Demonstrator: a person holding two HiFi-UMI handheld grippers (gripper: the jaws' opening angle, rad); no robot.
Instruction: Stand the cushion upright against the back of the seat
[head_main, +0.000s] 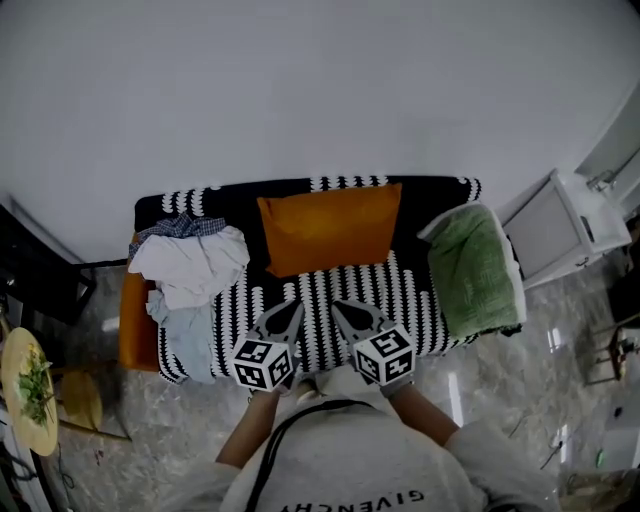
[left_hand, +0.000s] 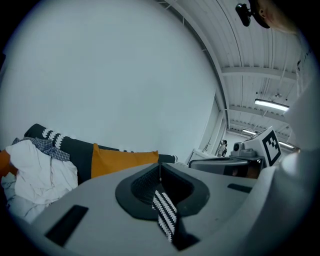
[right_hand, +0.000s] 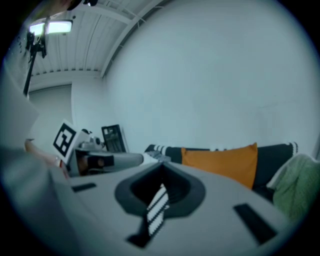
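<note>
The orange cushion (head_main: 330, 228) stands upright against the black back of the striped sofa (head_main: 330, 290), in the middle of the seat. It shows too in the left gripper view (left_hand: 122, 159) and the right gripper view (right_hand: 220, 162), well ahead of both grippers. My left gripper (head_main: 290, 306) and right gripper (head_main: 340, 306) hover side by side over the seat's front part, short of the cushion and apart from it. Both are shut with nothing held (left_hand: 160, 167) (right_hand: 161, 167); only the striped cover shows through the slot below each pair of jaws.
A heap of white and checked clothes (head_main: 195, 265) lies on the sofa's left end, a folded green towel (head_main: 475, 270) on its right end. A white cabinet (head_main: 560, 225) stands to the right, and a round plate with greens (head_main: 30, 390) to the left on the floor side.
</note>
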